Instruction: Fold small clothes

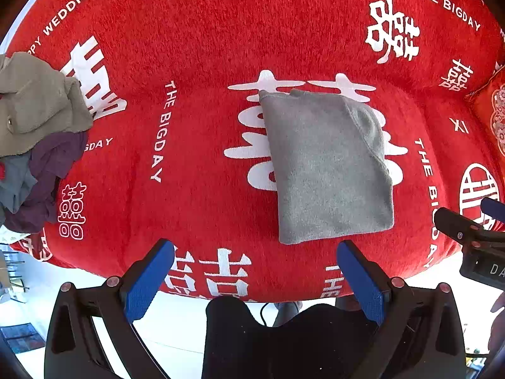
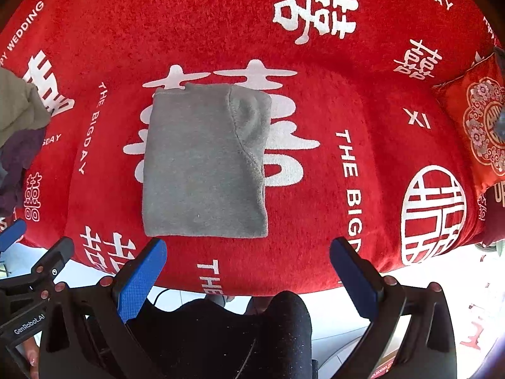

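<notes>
A grey knitted garment [image 1: 328,167] lies folded into a flat rectangle on the red blanket [image 1: 202,63]; it also shows in the right wrist view [image 2: 205,164]. My left gripper [image 1: 255,252] is open and empty, hovering just short of the garment's near edge. My right gripper [image 2: 249,249] is open and empty, also just short of the near edge, with its left finger [image 2: 142,274] close to the garment's near left corner. The right gripper shows at the right edge of the left wrist view [image 1: 473,230].
A pile of unfolded clothes [image 1: 34,132], olive, purple and grey-blue, lies at the left end of the blanket. A red embroidered cushion [image 2: 479,120] sits at the right. The blanket's front edge [image 1: 252,293] drops to a white floor. The person's dark-trousered legs [image 2: 240,331] are below.
</notes>
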A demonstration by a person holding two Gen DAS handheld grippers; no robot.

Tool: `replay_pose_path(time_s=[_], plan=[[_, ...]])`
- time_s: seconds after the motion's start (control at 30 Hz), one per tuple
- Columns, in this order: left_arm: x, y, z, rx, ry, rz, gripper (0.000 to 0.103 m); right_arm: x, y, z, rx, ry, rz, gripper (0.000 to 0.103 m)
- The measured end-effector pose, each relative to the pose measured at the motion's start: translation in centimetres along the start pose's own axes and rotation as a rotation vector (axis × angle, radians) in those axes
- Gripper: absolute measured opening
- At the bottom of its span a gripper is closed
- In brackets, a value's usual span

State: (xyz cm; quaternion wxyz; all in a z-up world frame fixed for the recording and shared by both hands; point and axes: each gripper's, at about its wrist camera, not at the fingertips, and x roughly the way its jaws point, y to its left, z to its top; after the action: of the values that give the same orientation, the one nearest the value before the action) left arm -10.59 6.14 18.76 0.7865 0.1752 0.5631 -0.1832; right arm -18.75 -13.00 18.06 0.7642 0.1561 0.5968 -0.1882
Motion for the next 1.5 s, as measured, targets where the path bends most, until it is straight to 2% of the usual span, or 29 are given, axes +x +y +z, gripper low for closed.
replay_pose_path(time_s=[0.47, 0.77, 0.97, 1.1, 1.27, 1.5], plan=[[-0.3, 0.5, 0.4, -0.005, -0.014, -0.022, 0.103, -0.6, 1.1, 0.1, 0.004, -0.017, -0.025, 0.103], [1.1, 0.4, 0.7, 0.016, -0.003, -0.02, 0.103, -0.2, 1.3, 0.3, 0.014, -0.02, -0.031, 0.103], [2.5, 0.3, 1.2, 0.014, -0.007, -0.002, 0.103, 1.3, 0.9, 0.9, 0.019, -0.011, -0.026, 0.103], [4.8, -0.1, 1.6, -0.004, 0.024, -0.005, 0.103, 3.2, 0.4, 1.4, 0.023, -0.018, -0.025, 0.103], [6.8, -0.6, 1.6, -0.02, 0.065, 0.015, 0.103, 6.0, -0.1, 2.0, 0.019, 0.038, -0.011, 0.103], [6.9, -1.4, 2.4, -0.008, 0.062, 0.052, 0.103, 7.8, -0.1, 2.4, -0.032, 0.093, 0.01, 0.103]])
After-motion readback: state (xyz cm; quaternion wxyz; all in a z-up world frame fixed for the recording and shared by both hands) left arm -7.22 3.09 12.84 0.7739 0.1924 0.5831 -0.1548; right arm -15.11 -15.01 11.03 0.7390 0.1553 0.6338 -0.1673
